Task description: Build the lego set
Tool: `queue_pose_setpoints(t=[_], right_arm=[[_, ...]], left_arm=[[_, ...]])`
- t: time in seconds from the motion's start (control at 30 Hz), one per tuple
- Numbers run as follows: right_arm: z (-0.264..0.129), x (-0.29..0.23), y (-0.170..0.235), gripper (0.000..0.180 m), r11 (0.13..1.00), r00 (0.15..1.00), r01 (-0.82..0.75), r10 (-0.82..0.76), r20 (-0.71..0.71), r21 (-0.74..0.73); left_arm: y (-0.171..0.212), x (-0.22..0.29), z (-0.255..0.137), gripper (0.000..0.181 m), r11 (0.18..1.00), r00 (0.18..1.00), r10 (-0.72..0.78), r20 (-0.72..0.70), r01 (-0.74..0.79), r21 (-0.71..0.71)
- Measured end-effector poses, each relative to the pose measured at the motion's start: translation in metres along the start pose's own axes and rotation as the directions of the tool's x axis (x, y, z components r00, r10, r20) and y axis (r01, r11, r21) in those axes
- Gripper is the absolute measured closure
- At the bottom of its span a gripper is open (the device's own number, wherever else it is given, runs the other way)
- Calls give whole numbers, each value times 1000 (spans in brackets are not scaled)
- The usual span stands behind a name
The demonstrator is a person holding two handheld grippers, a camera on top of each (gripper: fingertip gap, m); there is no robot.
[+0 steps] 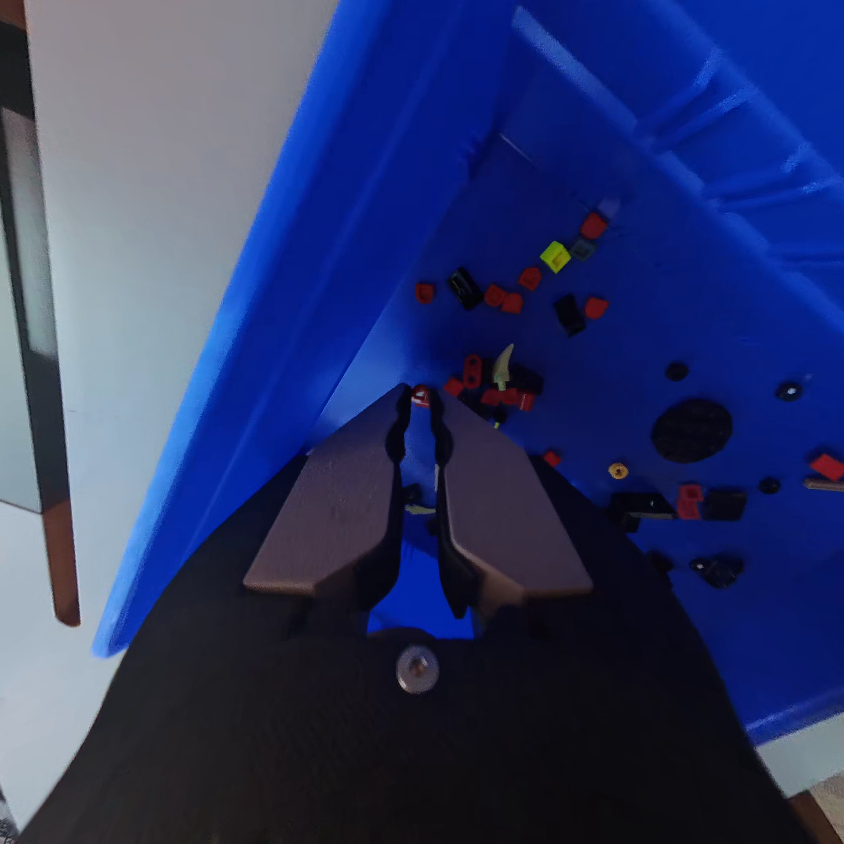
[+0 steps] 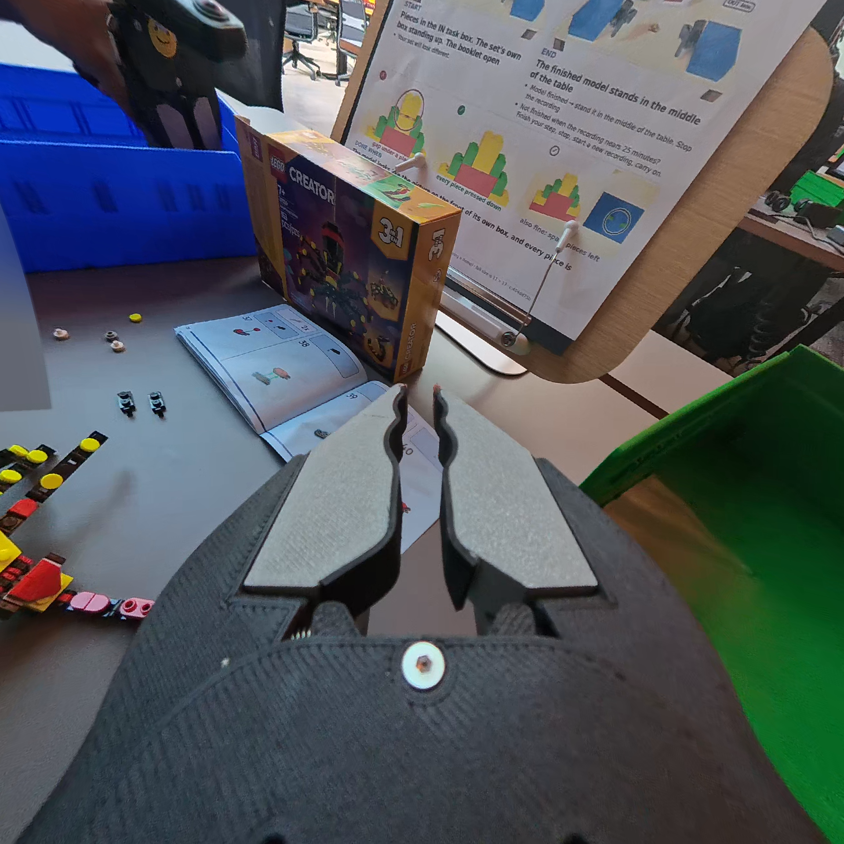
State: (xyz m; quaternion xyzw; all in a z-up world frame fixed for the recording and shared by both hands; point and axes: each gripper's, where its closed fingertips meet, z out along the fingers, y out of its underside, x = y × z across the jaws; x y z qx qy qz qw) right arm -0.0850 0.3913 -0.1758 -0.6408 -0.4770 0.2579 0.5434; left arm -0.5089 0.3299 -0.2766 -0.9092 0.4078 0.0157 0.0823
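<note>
Lego pieces lay in two places. Loose stock sat scattered on the floor of the blue bin, upper right of the left wrist view: small red pieces, black ones, a lime-yellow brick, a pale claw-shaped piece, a black round plate. The part-built model lay on the counter at the left edge of the right wrist view: red, yellow and black, with pink pieces along its lower side.

Left gripper reached down into the bin, fingers narrowed on a small red piece pinched at the very tips, near the bin's side wall. Judged a pick: bin holds stock, so the hand goes in to fetch.

Right gripper hung over the counter, fingers close together with a thin gap between the tips, nothing in them. Judged waiting for the fetched piece.

Open instruction booklet lay flat just ahead of the right fingers, likely for reading between steps. Set's box stood upright behind it. Green bin, right side of that view: no contents visible in the part shown. A few tiny studs and two small black sub-assemblies lay apart on the counter, left of the booklet.
</note>
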Motion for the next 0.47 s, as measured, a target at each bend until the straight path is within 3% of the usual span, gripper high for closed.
queue_pose_setpoints(t=[0.03, 0.17, 0.27, 0.37, 0.47], right_arm=[[0, 0, -1, 172, 1000, 1000, 0, 0, 1, 3], [-3, 0, -5, 172, 1000, 1000, -8, 8, 5, 24], [-5, -2, -9, 173, 999, 1000, -19, 18, 17, 44], [-6, -6, -13, 173, 998, 999, -16, 15, 29, 58], [-5, -12, -15, 173, 998, 999, -15, 12, 45, 68]], left_arm=[[-2, 0, -9, 175, 1000, 1000, -3, 14, 3, 11], [-33, 14, -62, 175, 992, 998, 1, 66, -10, 125], [-80, 67, -101, 175, 963, 997, 65, 35, -72, 258], [-114, 144, -107, 175, 932, 972, 235, -17, -221, 288], [-135, 199, -89, 175, 917, 947, 315, -69, -285, 279]])
